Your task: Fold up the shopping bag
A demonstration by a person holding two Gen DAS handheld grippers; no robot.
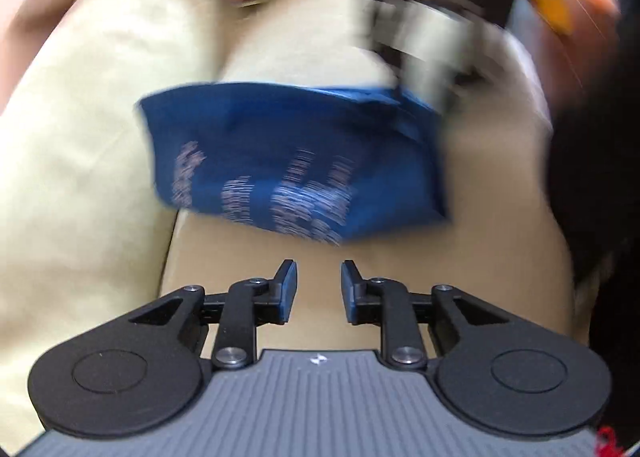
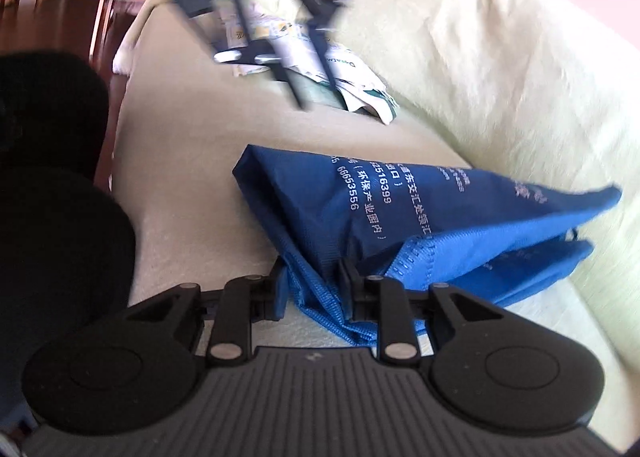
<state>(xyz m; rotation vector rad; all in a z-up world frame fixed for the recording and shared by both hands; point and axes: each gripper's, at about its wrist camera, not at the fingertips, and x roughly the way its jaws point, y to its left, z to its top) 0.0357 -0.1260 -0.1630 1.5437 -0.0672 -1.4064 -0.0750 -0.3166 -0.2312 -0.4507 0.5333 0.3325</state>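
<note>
One blue non-woven shopping bag with white print [image 2: 384, 225] lies crumpled on the cream sofa seat [image 2: 192, 161] — its bunched corner is between the right tongs [image 2: 314, 281], pads pressing it. The left tongs [image 1: 319, 277] stand apart, empty — just short of it.

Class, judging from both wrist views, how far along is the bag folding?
Done: the blue bag lies partly folded on the cushion. In hand: the right gripper has bag fabric between its fingers; the left gripper is open, empty. Left: flattening the loose lower layer.
</note>
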